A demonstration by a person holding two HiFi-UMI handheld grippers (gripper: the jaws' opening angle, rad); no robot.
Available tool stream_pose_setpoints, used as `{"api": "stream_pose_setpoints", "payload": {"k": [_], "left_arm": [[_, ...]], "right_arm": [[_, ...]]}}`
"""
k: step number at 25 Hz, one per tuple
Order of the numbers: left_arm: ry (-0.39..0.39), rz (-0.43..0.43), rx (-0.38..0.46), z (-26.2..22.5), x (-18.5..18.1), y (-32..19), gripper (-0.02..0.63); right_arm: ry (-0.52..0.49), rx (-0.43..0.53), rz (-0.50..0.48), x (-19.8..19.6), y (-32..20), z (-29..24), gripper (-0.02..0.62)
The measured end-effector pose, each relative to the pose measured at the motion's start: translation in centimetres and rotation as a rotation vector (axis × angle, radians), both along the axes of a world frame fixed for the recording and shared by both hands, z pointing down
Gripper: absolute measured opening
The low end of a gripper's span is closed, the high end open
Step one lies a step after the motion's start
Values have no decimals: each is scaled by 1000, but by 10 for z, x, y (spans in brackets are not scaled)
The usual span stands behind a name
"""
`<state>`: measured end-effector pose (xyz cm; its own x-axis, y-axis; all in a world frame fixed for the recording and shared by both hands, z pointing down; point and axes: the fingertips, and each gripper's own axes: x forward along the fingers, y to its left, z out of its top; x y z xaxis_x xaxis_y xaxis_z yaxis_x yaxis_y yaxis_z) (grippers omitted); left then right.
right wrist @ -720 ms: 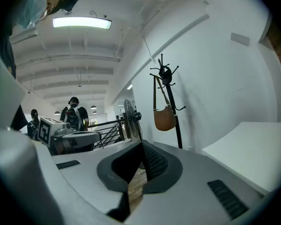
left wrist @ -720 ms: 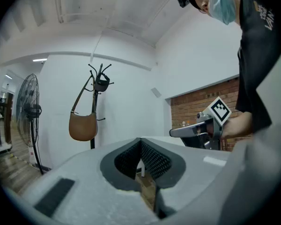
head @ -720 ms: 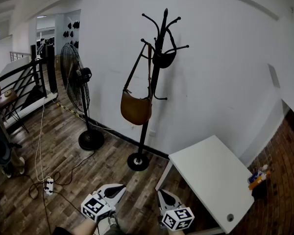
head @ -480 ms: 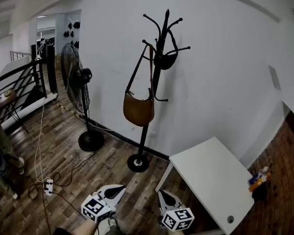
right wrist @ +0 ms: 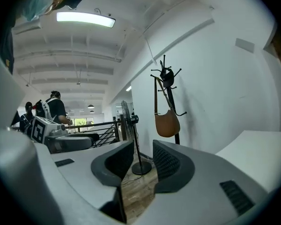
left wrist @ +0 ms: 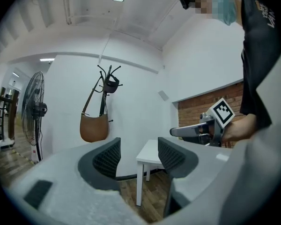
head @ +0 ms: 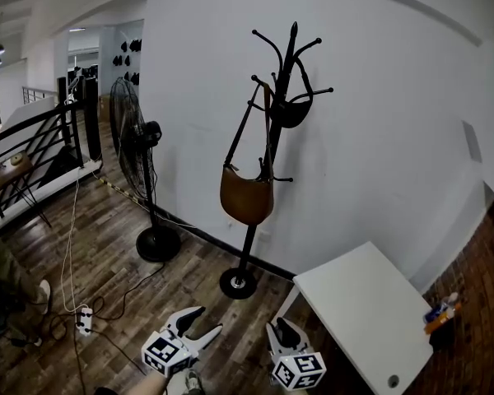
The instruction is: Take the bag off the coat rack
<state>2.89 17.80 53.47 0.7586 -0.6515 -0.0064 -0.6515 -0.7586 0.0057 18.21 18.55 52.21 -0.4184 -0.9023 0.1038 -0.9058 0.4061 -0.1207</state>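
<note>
A brown shoulder bag hangs by its strap from a black coat rack against the white wall. A small black bag hangs higher on the same rack. Both grippers are low at the picture's bottom, well short of the rack. My left gripper stands open wide, nothing between its jaws. My right gripper is open with a narrower gap, also empty. In the left gripper view the brown bag shows far off, above the left jaw. The right gripper view has the bag and rack straight ahead, at a distance.
A tall floor fan stands left of the rack. A white table sits to the right, near a brick wall. Cables and a power strip lie on the wood floor at left. A black railing runs far left, with people behind.
The head view has shifted, so rack and bag now sit further right and larger. My left gripper's jaws have spread apart. The person at the far left has mostly left the picture.
</note>
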Motion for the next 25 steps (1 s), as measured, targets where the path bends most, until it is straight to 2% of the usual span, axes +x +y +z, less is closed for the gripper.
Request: {"api": "stream_pose_setpoints", "payload": {"k": [5,19,25], "left_arm": [[3,-6,-33,6,-16,-29,244],[23,-25,-23,11,-74,-129,245],[36,-16,-47,8,-93,-162,245]], "right_arm": [[7,3,29,-10,-35,-3,186],[-8,18,68,-53,-138,-10,192],[-15,30,114,-64,-168,-18,192]]}}
